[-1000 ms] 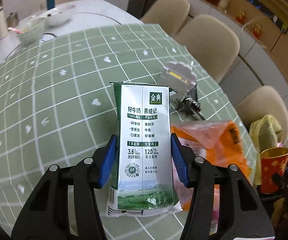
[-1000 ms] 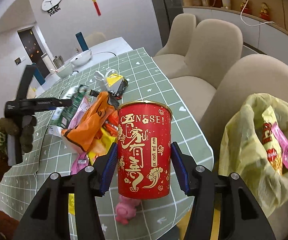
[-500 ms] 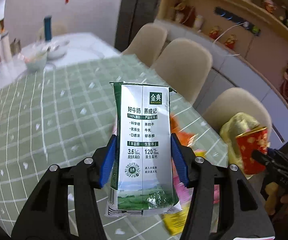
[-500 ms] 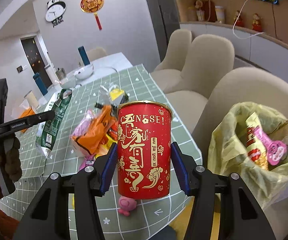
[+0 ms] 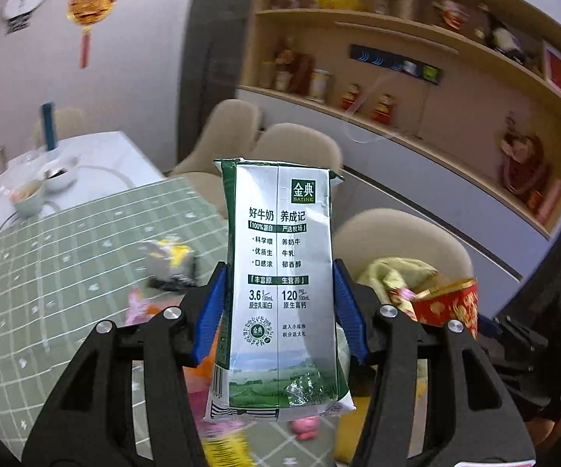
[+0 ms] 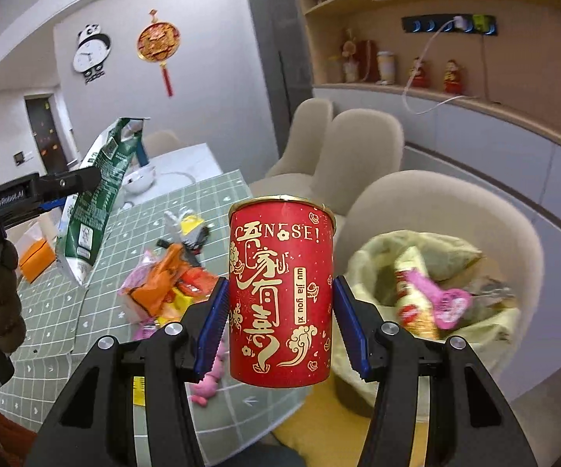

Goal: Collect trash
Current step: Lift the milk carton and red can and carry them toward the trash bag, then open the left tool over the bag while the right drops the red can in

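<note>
My left gripper [image 5: 278, 311] is shut on a green and silver milk carton [image 5: 280, 284] and holds it upright, high above the green checked table [image 5: 66, 264]. The carton also shows in the right wrist view [image 6: 97, 194]. My right gripper [image 6: 280, 319] is shut on a red paper cup [image 6: 282, 299], held in the air off the table's right edge. The cup also shows in the left wrist view [image 5: 449, 305]. A yellow trash bag [image 6: 377, 268] with wrappers in it sits open on a beige chair [image 6: 455, 214], just right of the cup.
A pile of wrappers with an orange bag [image 6: 163, 284] lies on the table's near right part. A pink toy [image 6: 208, 383] lies by the table edge. More beige chairs [image 6: 358, 144] stand along the table's right side. Bowls [image 5: 43, 190] sit at the far end.
My left gripper has risen and swung right with the carton, toward the chair with the bag. My right gripper has risen a little and come closer to the bag.
</note>
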Motion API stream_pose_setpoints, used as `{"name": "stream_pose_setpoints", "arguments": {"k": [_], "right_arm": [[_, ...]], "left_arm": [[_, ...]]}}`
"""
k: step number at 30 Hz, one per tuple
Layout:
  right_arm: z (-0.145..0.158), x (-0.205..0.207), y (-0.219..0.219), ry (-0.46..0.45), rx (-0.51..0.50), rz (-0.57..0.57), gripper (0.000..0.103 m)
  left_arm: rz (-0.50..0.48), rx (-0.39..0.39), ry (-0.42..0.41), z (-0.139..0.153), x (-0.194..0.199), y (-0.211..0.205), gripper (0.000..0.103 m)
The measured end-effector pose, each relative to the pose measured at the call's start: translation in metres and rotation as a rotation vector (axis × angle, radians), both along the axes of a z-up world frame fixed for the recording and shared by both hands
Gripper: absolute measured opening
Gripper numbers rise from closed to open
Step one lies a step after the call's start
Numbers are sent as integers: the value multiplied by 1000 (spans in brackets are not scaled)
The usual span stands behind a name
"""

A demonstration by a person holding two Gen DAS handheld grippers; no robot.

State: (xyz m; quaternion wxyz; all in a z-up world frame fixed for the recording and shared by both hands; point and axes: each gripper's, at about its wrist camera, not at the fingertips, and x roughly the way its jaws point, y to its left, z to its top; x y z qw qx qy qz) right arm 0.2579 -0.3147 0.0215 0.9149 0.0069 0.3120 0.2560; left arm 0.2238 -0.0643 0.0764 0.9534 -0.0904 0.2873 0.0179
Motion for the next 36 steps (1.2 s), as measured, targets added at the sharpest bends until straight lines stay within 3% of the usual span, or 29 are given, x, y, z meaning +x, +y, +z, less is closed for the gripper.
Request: {"name": "stream_pose_setpoints", "arguments": {"k": [13, 27, 36], "right_arm": [[8, 10, -104, 5, -19, -311, 51], [-18, 29, -142, 92, -54, -460, 51], [-34, 46, -160, 122, -30, -527, 51]], "left_arm": [[-299, 26, 20, -7, 78, -119, 50], [-393, 32, 78, -48, 170, -178, 50], [-449, -53, -22, -88, 200, -191, 51]]}}
